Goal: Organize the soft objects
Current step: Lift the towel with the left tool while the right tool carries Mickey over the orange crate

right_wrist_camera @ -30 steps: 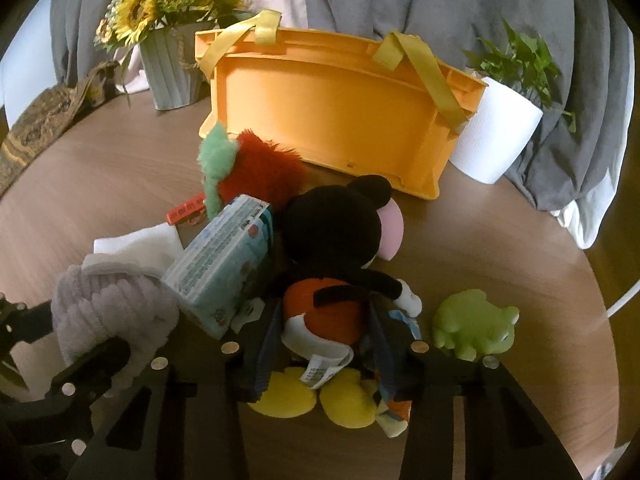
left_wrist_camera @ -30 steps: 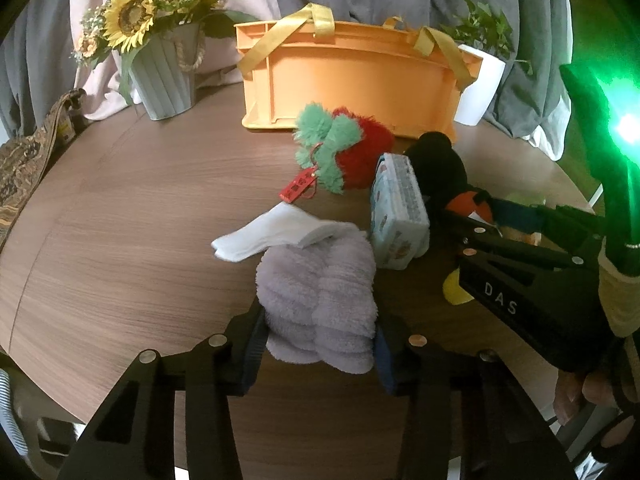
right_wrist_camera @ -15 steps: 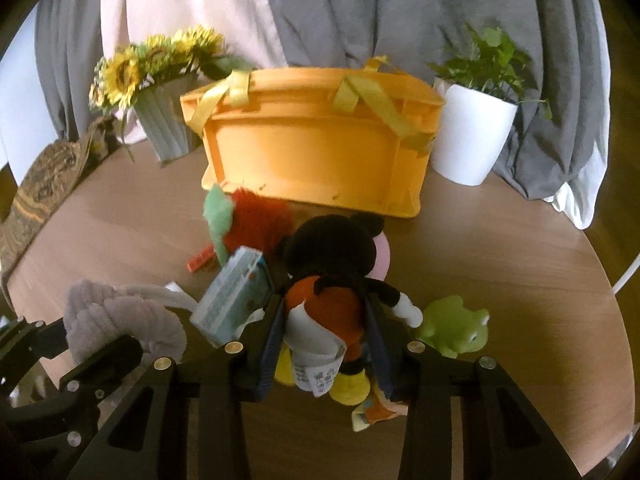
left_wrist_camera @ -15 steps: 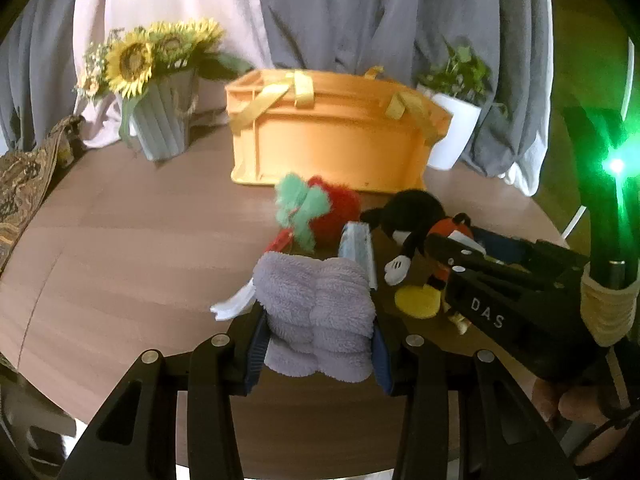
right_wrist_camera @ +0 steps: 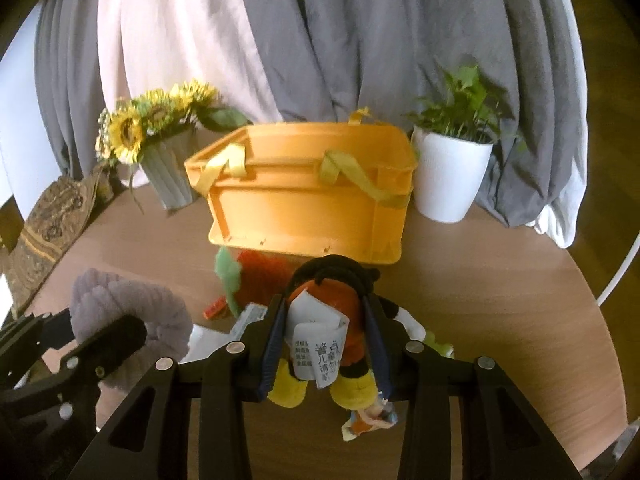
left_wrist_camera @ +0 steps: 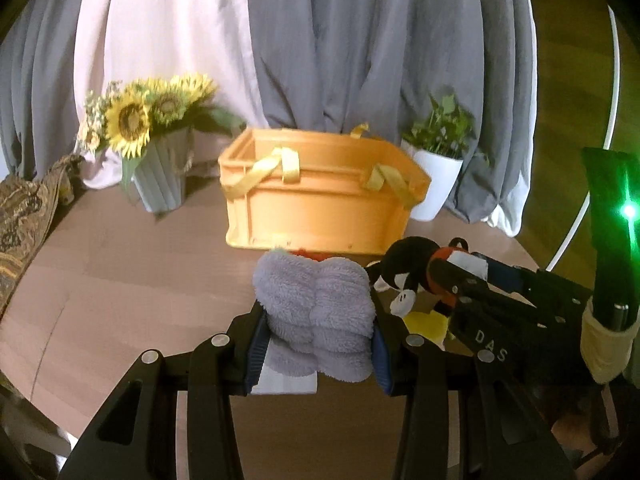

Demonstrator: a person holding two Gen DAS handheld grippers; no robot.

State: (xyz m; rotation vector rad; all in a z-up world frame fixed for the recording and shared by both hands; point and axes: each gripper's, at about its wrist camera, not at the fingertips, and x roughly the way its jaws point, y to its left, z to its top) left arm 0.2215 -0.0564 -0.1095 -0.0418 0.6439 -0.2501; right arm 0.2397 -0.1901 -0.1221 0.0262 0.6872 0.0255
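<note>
The left gripper (left_wrist_camera: 316, 344) pinches a folded grey towel (left_wrist_camera: 316, 316), held above the table (left_wrist_camera: 120, 280); the right gripper (right_wrist_camera: 324, 344) pinches a mouse doll (right_wrist_camera: 328, 312) by its body. Beyond them a red plush (right_wrist_camera: 260, 272) lies on the table just before the orange basket (right_wrist_camera: 308, 204), flanked by sunflowers (right_wrist_camera: 136, 128) and a potted plant (right_wrist_camera: 452, 176)

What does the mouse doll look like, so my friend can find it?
Find the big orange basket on the round wooden table. Just in front of it, the right gripper squeezes the mouse doll. It alone has a black head, orange-red body, yellow feet and a white tag; the towel beside it is plain lavender.
</note>
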